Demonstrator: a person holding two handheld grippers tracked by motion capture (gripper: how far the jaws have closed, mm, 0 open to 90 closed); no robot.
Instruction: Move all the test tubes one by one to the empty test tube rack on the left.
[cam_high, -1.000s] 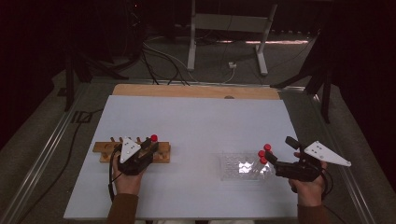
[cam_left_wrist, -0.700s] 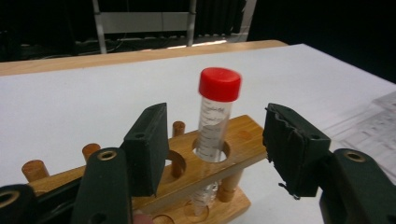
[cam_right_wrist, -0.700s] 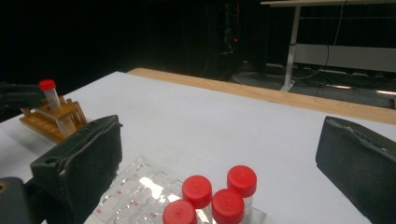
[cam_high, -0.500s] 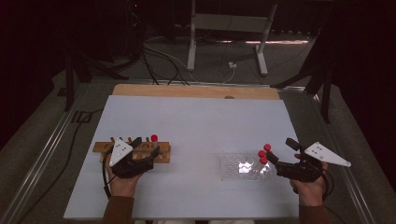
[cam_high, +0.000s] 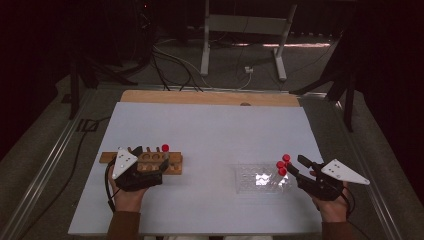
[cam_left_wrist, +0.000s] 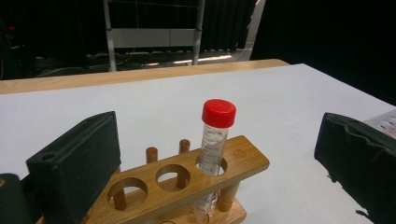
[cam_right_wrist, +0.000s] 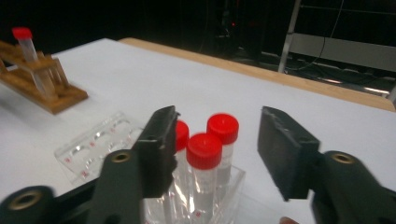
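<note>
White table sheet (cam_high: 215, 135) carries wooden tube rack (cam_left_wrist: 187, 179) and clear plastic tray (cam_high: 257, 176). Left gripper (cam_left_wrist: 215, 163) just opened, jaws spread, red-capped tube (cam_left_wrist: 215, 135) standing free in rack. Right gripper (cam_right_wrist: 212, 149) closing around red-capped tray tubes (cam_right_wrist: 204, 161), pads not touching.

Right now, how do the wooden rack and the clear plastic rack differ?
The wooden rack sits by the left claw and holds one red-capped tube, with other holes empty. The clear plastic rack sits by the right claw and holds three red-capped tubes clustered at one end. The wooden one is opaque brown with posts; the plastic one is see-through. Both rest on the white table.
</note>
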